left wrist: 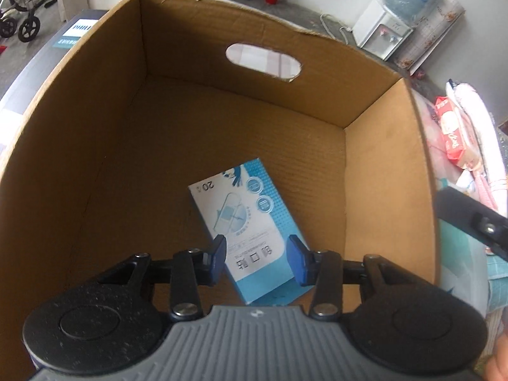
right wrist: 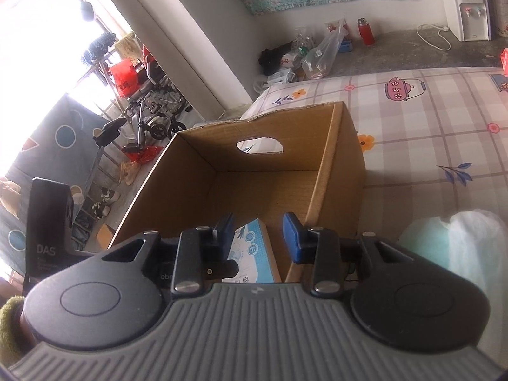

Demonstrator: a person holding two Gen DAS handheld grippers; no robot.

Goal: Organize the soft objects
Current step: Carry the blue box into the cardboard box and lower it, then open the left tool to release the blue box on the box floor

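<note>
A flat blue-and-white printed packet [left wrist: 250, 238] lies on the floor of the open brown corrugated cardboard box [left wrist: 390, 171], toward its near side, touching no wall; it looks already stowed there as one sorted item. The left gripper [left wrist: 256, 258] hangs above it inside the box's mouth, blue pads spread apart and holding nothing, which suggests a release rather than a grasp. The right gripper [right wrist: 257, 238] hovers outside the box's near rim, its jaws likewise spread and empty. To the right of the box, on the pink checked floral bedsheet [right wrist: 428, 120], a red-and-white soft wrapped pack [left wrist: 457, 139] and a pale translucent plastic bag [right wrist: 460, 244] probably await sorting.
</note>
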